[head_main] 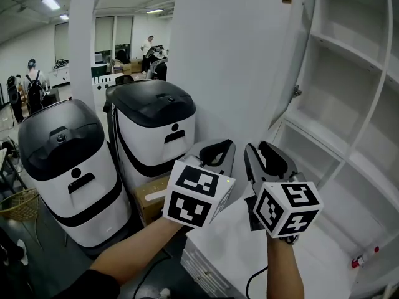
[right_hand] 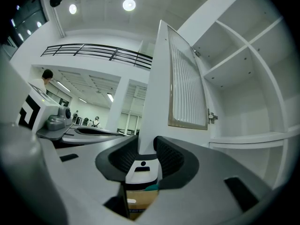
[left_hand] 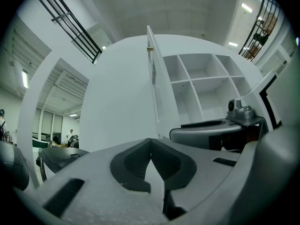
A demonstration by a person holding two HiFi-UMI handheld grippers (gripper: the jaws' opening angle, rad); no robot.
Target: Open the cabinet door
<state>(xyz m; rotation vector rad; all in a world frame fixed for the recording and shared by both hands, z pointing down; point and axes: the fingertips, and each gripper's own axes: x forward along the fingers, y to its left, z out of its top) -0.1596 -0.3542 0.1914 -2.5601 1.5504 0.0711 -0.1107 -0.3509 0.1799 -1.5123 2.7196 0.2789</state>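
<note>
While the cabinet door (head_main: 237, 61) stands open, its edge lies just beyond the parted jaws of the right gripper (head_main: 259, 149), left gripper (head_main: 221, 147) clenched empty, shelves (head_main: 336, 42) right of the door holding a red-tipped stick (head_main: 365, 258).

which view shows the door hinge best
The right gripper view: the hinge sits large and unblocked on the door's inner side, beside the ribbed panel. The head view shows it small, at the door's edge. The left gripper view sees the door nearly edge-on, hinge not discernible.
</note>
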